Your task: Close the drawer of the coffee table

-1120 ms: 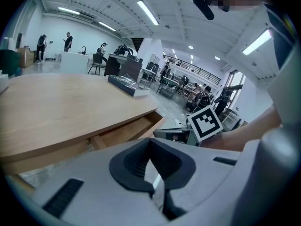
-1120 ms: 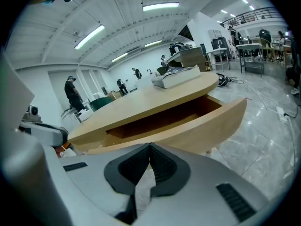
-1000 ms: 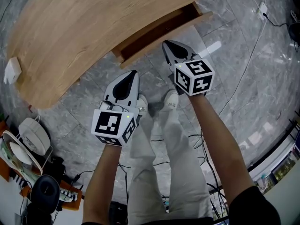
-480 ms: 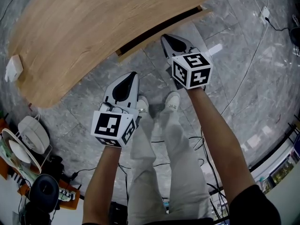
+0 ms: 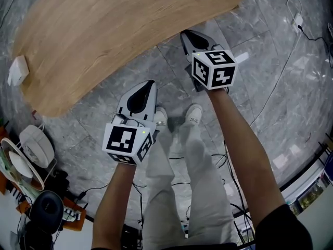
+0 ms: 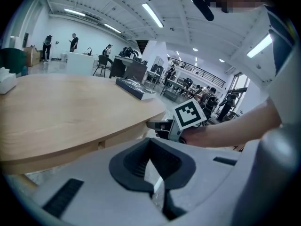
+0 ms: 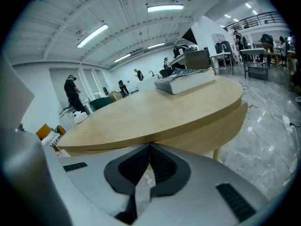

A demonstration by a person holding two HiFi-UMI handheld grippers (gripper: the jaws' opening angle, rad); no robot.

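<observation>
The wooden coffee table (image 5: 104, 35) fills the upper left of the head view. No drawer sticks out from under its top there. My right gripper (image 5: 186, 35) is shut, empty, and its tip meets the table's near edge. From the right gripper view, the shut tip (image 7: 150, 146) rests against the wooden front band (image 7: 211, 133) under the top. My left gripper (image 5: 150, 83) hovers shut and empty over the floor, short of the table. The left gripper view shows its closed tip (image 6: 150, 141) and, beyond it, the right gripper (image 6: 157, 125) at the table edge.
A small white box (image 5: 17, 70) sits on the table's left end, and a flat grey book-like object (image 7: 186, 81) lies on the top. White round devices (image 5: 36, 147) and headphones (image 5: 47, 207) crowd the lower left. Cables (image 5: 291, 46) run across the grey floor at right.
The open drawer slid in under the tabletop and no longer shows. My right gripper moved forward with it to the table edge. The left gripper barely moved.
</observation>
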